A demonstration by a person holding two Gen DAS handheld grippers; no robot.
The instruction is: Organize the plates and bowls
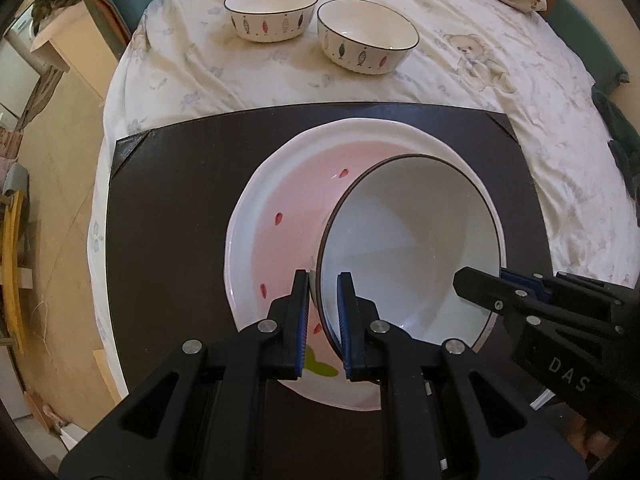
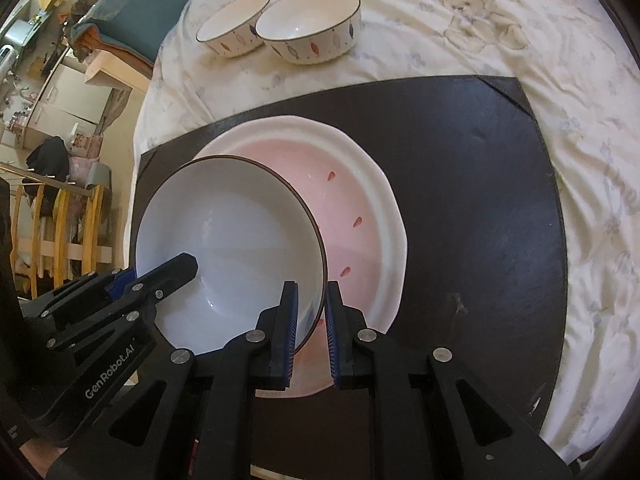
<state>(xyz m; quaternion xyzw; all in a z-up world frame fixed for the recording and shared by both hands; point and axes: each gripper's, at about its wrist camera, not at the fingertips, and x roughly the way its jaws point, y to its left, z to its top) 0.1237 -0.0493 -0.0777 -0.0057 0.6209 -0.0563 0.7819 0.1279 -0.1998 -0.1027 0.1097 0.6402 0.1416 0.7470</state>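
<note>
Both tongs clenched on opposite rims of white dark-rimmed ceramic bowl [image 1: 412,240]: left gripper [image 1: 324,292], right gripper [image 2: 312,300], steadying it over pink strawberry-print plate [image 2: 360,200] for stacking

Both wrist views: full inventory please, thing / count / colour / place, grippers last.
held bowl: 1, white inside with a dark rim, tilted over the plate, rim clamped on two sides
plate: 1, pink centre with red marks and a white rim, on the dark mat
dark mat: 1, dark brown, on the sheet
far bowls: 2, white with a dark rim and fish pattern, side by side on the sheet beyond the mat
sheet: 1, cream with a teddy bear print, covers the surface
left gripper: 1, black with blue pads, shut on the held bowl's rim
right gripper: 1, black with blue pads, shut on the opposite rim
</note>
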